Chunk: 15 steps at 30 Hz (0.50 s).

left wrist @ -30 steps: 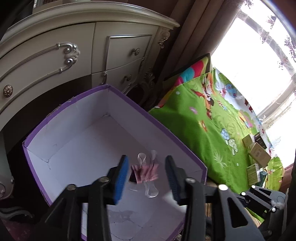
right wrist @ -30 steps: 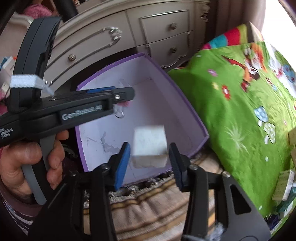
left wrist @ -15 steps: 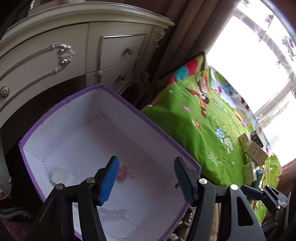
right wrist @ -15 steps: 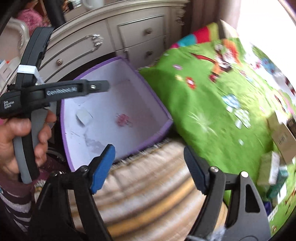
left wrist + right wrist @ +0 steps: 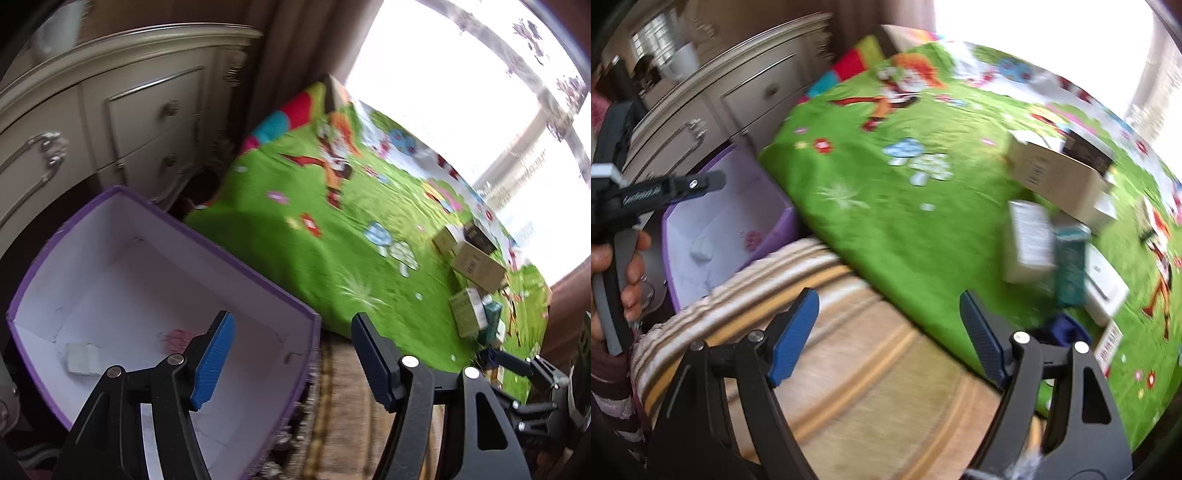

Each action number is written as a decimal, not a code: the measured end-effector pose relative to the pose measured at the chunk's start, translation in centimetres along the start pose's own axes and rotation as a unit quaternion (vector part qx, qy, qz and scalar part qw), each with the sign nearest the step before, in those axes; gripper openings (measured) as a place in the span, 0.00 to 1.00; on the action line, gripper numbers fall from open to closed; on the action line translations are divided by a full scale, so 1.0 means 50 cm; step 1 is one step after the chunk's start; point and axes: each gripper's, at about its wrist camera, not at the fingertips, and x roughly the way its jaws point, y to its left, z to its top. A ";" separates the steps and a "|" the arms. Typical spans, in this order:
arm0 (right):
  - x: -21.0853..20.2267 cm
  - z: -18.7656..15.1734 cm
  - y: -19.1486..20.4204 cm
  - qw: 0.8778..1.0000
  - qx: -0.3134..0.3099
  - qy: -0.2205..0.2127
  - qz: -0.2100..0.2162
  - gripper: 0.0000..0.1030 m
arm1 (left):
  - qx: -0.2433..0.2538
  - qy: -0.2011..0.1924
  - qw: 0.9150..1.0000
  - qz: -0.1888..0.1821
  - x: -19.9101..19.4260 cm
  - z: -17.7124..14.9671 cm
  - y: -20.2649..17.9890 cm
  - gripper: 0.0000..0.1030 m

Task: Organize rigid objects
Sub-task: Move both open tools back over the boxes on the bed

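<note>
The right hand-held gripper (image 5: 886, 332) now has its jaws wide apart and empty; a second ago they framed a white block (image 5: 83, 358), which now lies inside the purple box (image 5: 258, 280) near its left wall. The left hand-held gripper (image 5: 291, 354), also spread apart and empty, has dropped its pink clip (image 5: 177, 338) just beside that block in the box. Both views have swung away from the box toward the green play mat (image 5: 886, 206), where small cartons (image 5: 1052, 177) cluster at the end far from the box. Two items are stowed; those cartons are probably next.
</note>
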 end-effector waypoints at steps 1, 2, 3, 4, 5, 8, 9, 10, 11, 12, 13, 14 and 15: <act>-0.004 -0.002 -0.015 1.000 0.008 -0.001 -0.004 0.79 | 0.008 0.003 1.000 -0.004 0.004 0.000 -0.018 0.65; -0.009 -0.003 -0.032 1.000 0.018 -0.003 -0.007 0.79 | 0.014 0.005 1.000 -0.008 0.007 0.001 -0.031 0.65; -0.014 -0.005 -0.048 1.000 0.027 -0.005 -0.010 0.79 | 0.022 0.008 1.000 -0.013 0.011 0.003 -0.048 0.65; -0.019 -0.007 -0.062 0.999 0.036 -0.006 -0.011 0.79 | 0.029 0.009 0.999 -0.016 0.014 0.004 -0.059 0.65; -0.026 -0.009 -0.082 0.999 0.049 -0.008 -0.011 0.79 | 0.040 0.010 0.999 -0.022 0.018 0.007 -0.077 0.67; -0.042 -0.015 -0.128 0.997 0.072 -0.011 -0.014 0.80 | 0.067 0.016 0.997 -0.047 0.027 0.015 -0.132 0.74; -0.048 -0.018 -0.147 0.997 0.079 -0.011 -0.019 0.80 | 0.074 0.018 0.995 -0.058 0.030 0.017 -0.149 0.75; -0.053 -0.020 -0.168 0.996 0.088 -0.011 -0.024 0.82 | 0.078 0.023 0.994 -0.078 0.038 0.024 -0.172 0.78; -0.056 -0.021 -0.183 0.995 0.094 -0.011 -0.029 0.82 | 0.077 0.028 0.992 -0.091 0.045 0.028 -0.189 0.80; -0.060 -0.021 -0.203 0.994 0.101 -0.011 -0.035 0.82 | 0.076 0.035 0.991 -0.107 0.055 0.036 -0.209 0.81; -0.064 -0.020 -0.220 0.993 0.106 -0.012 -0.040 0.82 | 0.075 0.042 0.989 -0.122 0.066 0.040 -0.229 0.81; -0.069 -0.017 -0.239 0.993 0.110 -0.014 -0.047 0.82 | 0.075 0.048 0.987 -0.132 0.075 0.046 -0.247 0.81; -0.073 -0.013 -0.257 0.992 0.113 -0.018 -0.055 0.82 | 0.076 0.053 0.985 -0.143 0.088 0.053 -0.269 0.81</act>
